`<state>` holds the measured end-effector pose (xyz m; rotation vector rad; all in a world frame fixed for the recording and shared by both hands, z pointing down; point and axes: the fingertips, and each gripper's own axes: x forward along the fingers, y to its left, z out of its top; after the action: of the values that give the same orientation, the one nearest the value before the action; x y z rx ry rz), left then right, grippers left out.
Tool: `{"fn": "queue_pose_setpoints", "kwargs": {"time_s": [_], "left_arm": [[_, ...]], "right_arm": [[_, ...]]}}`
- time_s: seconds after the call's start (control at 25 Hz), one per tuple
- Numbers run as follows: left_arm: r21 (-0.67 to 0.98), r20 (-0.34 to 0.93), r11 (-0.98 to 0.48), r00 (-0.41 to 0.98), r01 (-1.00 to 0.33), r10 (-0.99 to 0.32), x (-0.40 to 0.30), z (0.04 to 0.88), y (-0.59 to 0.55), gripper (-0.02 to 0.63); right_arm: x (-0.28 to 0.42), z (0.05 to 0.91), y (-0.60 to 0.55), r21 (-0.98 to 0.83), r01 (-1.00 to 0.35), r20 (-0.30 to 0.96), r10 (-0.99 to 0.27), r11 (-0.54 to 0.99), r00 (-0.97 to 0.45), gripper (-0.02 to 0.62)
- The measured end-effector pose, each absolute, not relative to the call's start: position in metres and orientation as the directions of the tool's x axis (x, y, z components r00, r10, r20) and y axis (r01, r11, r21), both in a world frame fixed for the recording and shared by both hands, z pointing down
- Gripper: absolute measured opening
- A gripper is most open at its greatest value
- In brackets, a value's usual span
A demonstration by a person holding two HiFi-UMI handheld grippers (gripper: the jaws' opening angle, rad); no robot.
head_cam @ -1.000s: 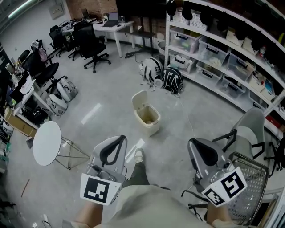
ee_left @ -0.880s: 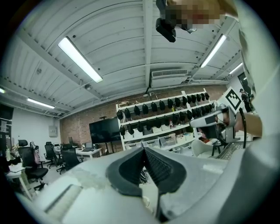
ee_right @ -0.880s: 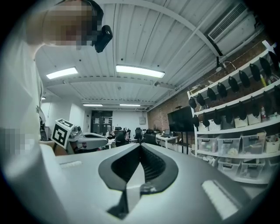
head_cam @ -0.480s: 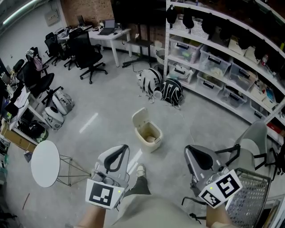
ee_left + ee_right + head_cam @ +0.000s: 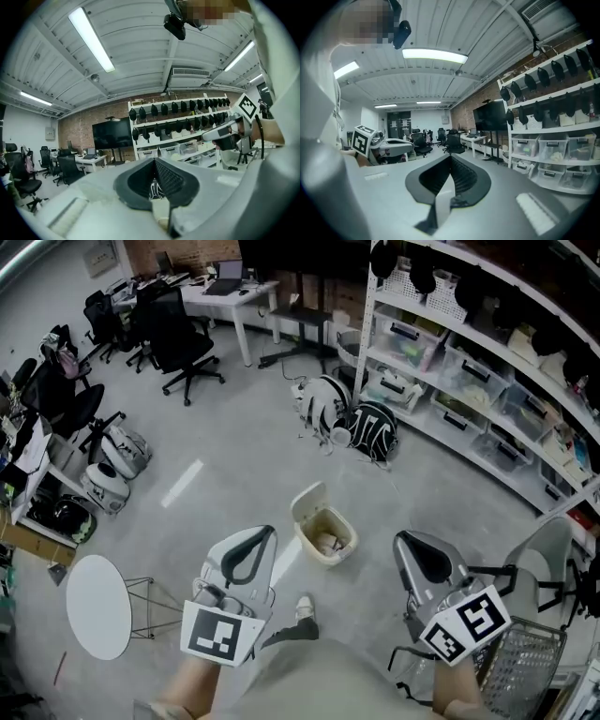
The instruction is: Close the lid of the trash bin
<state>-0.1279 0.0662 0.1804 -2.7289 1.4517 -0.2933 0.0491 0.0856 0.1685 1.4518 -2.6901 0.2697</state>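
Observation:
A small cream trash bin [image 5: 330, 536] stands on the grey floor with its lid [image 5: 308, 502] tipped up at the far left side; some rubbish lies inside. My left gripper [image 5: 253, 542] hangs to the near left of the bin, shut and empty. Just right of the bin is my right gripper [image 5: 419, 549], also shut and empty. Neither touches the bin. Both gripper views look level across the room and the bin is hidden there. The left gripper [image 5: 153, 164] sees the right one [image 5: 229, 133], and the right gripper [image 5: 450, 161] sees the left one [image 5: 389, 145].
A round white folding table [image 5: 98, 606] stands at the near left. A wire cart [image 5: 530, 662] and a grey chair [image 5: 553, 545] are at the near right. Shelves with bins [image 5: 469, 362] line the right; striped bags [image 5: 361, 423] lie beyond the bin. My shoe [image 5: 305, 607] is just short of the bin.
The person has walked forward: the bin has come nearer and lower in the head view, now between the two gripper tips. Both grippers stay shut.

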Motion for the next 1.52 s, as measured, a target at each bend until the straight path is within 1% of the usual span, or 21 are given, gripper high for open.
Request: {"fn": "queue_pose_setpoints", "kwargs": {"time_s": [0.2,0.4,0.84,1.08,1.28,1.52], "left_arm": [[-0.131,0.157,-0.557,0.537,-0.820,-0.829,-0.153,0.189,0.005,0.003],[-0.113,0.182,-0.551,0.528,-0.827,-0.830,-0.171,0.201,-0.032,0.003],[-0.078,0.244,-0.533,0.502,-0.843,-0.830,-0.167,0.233,-0.070,0.003],[-0.064,0.278,-0.500,0.466,-0.864,-0.840,-0.159,0.248,-0.085,0.003],[0.012,0.296,-0.471,0.453,-0.882,-0.841,-0.157,0.262,-0.111,0.003],[-0.060,0.312,-0.472,0.433,-0.880,-0.846,-0.167,0.298,-0.158,0.003]], "right_arm": [[0.030,0.183,0.027,-0.124,-0.839,0.183,-0.818,0.531,-0.545,0.003],[0.016,0.192,-0.009,-0.128,-0.849,0.202,-0.824,0.513,-0.529,0.003],[0.025,0.218,-0.059,-0.145,-0.847,0.256,-0.808,0.511,-0.531,0.003],[0.028,0.234,-0.097,-0.172,-0.817,0.288,-0.765,0.550,-0.576,0.003],[0.014,0.265,-0.136,-0.203,-0.773,0.338,-0.697,0.602,-0.632,0.003],[-0.010,0.331,-0.194,-0.253,-0.742,0.407,-0.627,0.621,-0.664,0.003]]}}
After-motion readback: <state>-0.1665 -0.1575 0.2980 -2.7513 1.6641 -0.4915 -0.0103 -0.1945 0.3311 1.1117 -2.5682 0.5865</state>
